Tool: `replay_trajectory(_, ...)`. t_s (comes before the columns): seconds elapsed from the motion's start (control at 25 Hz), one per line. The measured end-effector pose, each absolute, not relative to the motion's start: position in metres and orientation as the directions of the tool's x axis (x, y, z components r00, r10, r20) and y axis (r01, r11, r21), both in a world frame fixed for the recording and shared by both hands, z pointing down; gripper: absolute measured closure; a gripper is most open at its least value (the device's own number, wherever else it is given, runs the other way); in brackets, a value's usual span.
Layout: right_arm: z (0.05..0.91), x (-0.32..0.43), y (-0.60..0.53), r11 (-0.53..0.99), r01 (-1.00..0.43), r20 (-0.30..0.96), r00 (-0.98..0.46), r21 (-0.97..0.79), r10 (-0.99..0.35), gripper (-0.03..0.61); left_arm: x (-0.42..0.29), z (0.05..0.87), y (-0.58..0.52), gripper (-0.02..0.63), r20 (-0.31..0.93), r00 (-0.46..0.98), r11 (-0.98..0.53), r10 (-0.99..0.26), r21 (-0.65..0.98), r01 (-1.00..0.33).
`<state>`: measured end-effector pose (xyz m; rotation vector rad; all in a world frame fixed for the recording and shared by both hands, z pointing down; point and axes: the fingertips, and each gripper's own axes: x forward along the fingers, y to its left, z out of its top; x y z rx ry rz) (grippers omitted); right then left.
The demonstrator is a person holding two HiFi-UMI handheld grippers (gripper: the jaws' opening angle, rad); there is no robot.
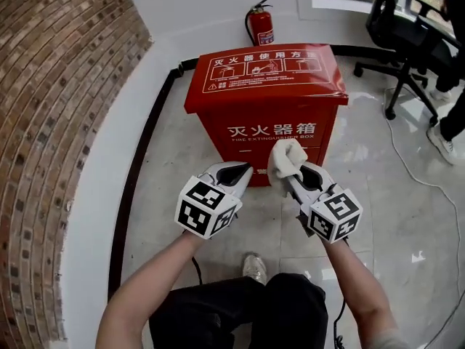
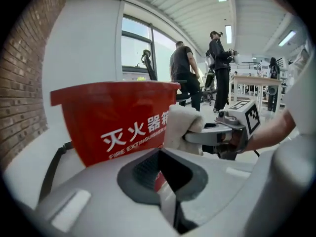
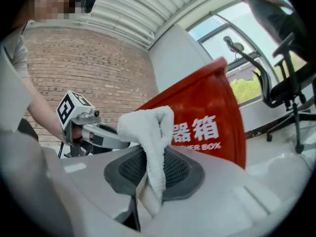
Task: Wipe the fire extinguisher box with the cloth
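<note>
While right tool [image 1: 293, 183] clamps cloth [image 1: 284, 158], extinguisher [image 1: 261, 26] behind box [image 1: 267, 86], chair [image 1: 402, 26] beyond

"FIRE EXTINGUISHER BOX" on red box [image 1: 266, 115]

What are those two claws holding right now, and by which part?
The right gripper pinches the white cloth by its lower folded end; the rest bunches above the jaws. The left gripper is shut on nothing.
</note>
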<state>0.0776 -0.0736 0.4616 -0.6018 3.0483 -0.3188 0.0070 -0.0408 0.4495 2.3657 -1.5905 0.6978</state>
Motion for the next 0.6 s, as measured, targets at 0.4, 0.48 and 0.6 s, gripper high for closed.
replay_trajectory(0.4,0.402,0.199,-0.176,0.802,-0.582,0.008,-0.81,-0.132,-0.586,0.485,0.14,0.417,-0.132,0.614,0.404,0.514,-0.579,-0.757,-0.048,-0.814)
replay_trajectory(0.48,0.392,0.202,-0.191,0.808,-0.577,0.015,-0.815,-0.12,-0.58,0.485,0.148,0.416,-0.139,0.614,0.425,0.53,-0.588,-0.734,-0.006,-0.809)
replay_trajectory(0.6,0.385,0.197,-0.214,0.815,-0.567,0.069,-0.824,-0.117,-0.563,0.486,0.154,0.416,-0.144,0.614,0.467,0.549,-0.583,-0.694,0.084,-0.808)
